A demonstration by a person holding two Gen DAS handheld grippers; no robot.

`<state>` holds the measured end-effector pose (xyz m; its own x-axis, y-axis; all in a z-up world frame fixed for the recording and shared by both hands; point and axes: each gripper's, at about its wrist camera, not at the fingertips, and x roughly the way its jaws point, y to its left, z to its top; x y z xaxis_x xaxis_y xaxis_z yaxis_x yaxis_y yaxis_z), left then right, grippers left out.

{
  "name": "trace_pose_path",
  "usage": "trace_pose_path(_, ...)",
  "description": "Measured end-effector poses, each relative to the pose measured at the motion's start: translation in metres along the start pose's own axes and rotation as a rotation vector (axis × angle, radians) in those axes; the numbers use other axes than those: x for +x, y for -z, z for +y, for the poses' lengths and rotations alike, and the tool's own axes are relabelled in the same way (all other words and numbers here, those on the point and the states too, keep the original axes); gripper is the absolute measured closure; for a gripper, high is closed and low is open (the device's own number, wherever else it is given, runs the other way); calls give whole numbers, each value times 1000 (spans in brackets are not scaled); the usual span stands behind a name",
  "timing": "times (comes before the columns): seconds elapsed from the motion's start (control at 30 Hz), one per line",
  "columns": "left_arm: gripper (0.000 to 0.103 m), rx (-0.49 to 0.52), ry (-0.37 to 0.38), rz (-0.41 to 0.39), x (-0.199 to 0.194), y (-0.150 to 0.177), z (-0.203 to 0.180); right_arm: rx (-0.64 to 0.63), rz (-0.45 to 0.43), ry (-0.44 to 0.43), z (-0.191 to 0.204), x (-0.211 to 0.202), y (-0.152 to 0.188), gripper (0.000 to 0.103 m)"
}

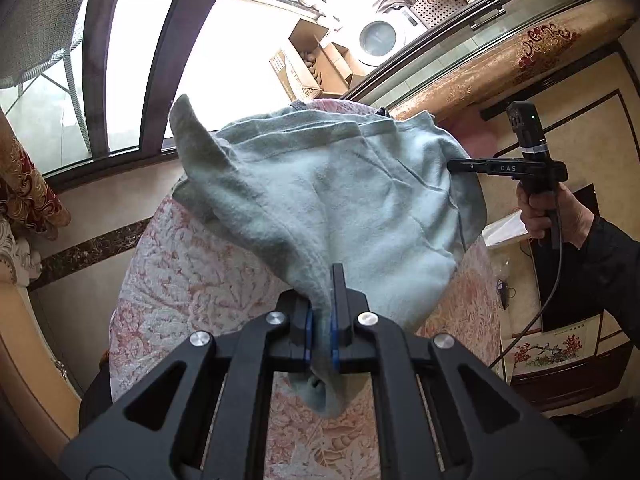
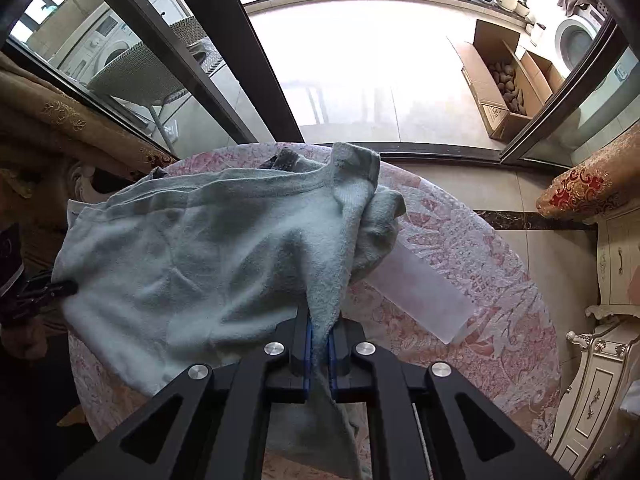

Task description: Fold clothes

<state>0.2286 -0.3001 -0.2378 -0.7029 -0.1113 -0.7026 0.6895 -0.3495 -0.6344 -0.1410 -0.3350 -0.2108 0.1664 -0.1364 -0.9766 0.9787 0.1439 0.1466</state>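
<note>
The left gripper (image 1: 322, 320) is seen clamped on a bunched edge of the pale blue-grey garment (image 1: 340, 192), the cloth being pinched between its blue-lined pads (image 1: 308, 330) with a tail of fabric hanging below them. From that grip the garment is drawn up and away, spread in loose folds over the round table (image 1: 192, 280), which is covered with a pink floral cloth. At the right of the left wrist view, the right gripper (image 1: 454, 166) is seen pressed onto the garment's far right edge, held in the person's right hand (image 1: 548, 212). In the right wrist view, the right gripper (image 2: 319, 340) is likewise shown closed on a gathered fold, with the garment (image 2: 192, 256) lying to the left and far side of it. A translucent plastic strip (image 2: 420, 292) is seen just beside the garment on the right. Beyond the table, a cardboard box (image 2: 500, 80) and a washing machine (image 2: 576, 36) are seen on the balcony.
</note>
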Motion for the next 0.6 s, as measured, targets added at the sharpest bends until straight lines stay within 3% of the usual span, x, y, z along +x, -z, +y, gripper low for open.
trace_pose_path(0.2,87,-1,-62,62,3,2,0,46,-18,67,-3,5,6,93)
trace_pose_path(0.33,66,43,-115,67,-9,3,-4,96,-50,76,1,-2,13,91)
trace_pose_path(0.4,55,58,-146,68,-15,1,-5,138,-83,72,1,-11,16,85)
trace_pose_path(0.43,53,68,-167,64,-20,1,-6,155,-101,72,3,-17,20,70)
trace_pose_path(0.47,52,80,-189,59,-25,0,-7,171,-119,73,5,-24,23,45)
trace_pose_path(0.53,48,139,-237,41,-38,-3,-14,204,-158,75,8,-38,30,18)
trace_pose_path(0.6,45,199,-283,37,-51,-7,-26,248,-222,121,11,-58,39,18)
